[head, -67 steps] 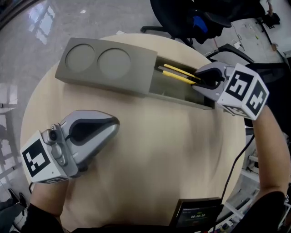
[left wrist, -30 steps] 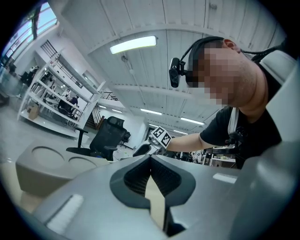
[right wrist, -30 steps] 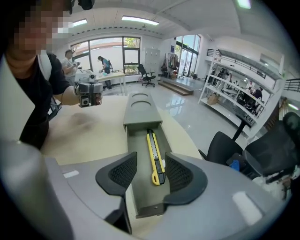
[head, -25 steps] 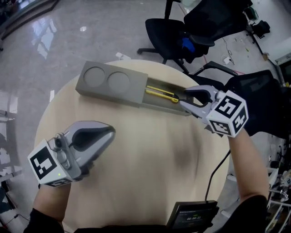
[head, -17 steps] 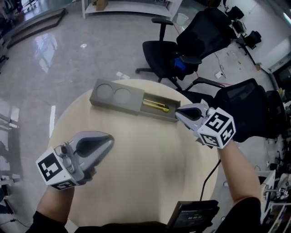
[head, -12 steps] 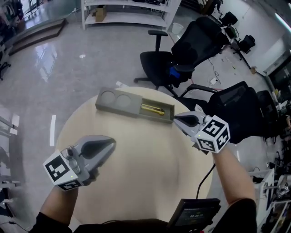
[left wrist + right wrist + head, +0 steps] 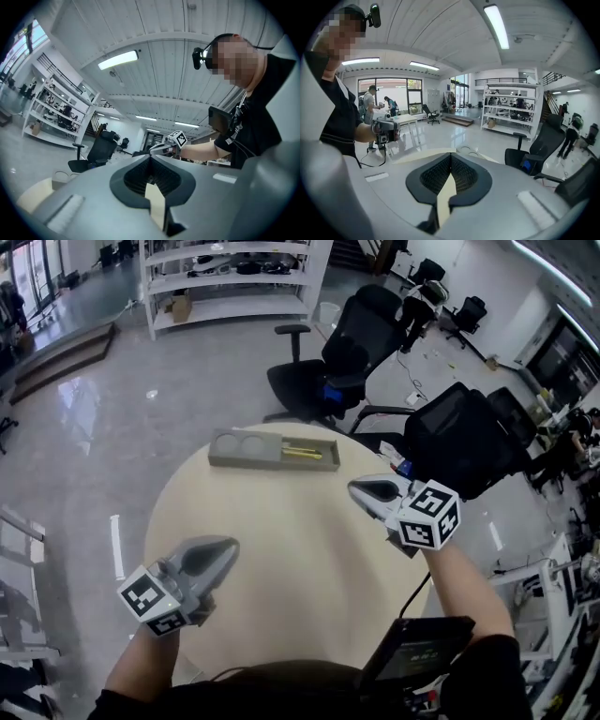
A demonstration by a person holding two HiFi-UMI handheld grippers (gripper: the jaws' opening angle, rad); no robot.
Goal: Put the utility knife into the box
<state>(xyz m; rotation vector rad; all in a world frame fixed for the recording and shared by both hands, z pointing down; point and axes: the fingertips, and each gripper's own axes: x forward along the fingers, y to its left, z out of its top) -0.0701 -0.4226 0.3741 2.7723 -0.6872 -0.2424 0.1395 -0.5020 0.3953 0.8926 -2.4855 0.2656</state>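
The grey box (image 7: 255, 448) lies at the far edge of the round table (image 7: 291, 568), with two round recesses on its left half. A yellow utility knife (image 7: 302, 454) lies in its open right compartment. My right gripper (image 7: 352, 487) hangs above the table's right side, apart from the box, shut with nothing between its jaws (image 7: 450, 155). Over the table's near left side, my left gripper (image 7: 232, 546) is also shut and empty (image 7: 151, 157). Each gripper view shows the other gripper: the right gripper (image 7: 165, 145) and the left gripper (image 7: 385, 131).
Black office chairs (image 7: 340, 357) stand beyond the table, and another black chair (image 7: 461, 439) sits close at its right. A dark screen (image 7: 417, 652) is at the table's near edge by my right arm. White shelving (image 7: 225, 273) stands far back.
My right gripper drew back from the box's compartment and shut on nothing, leaving the knife inside. Both grippers and the view rose well above the table.
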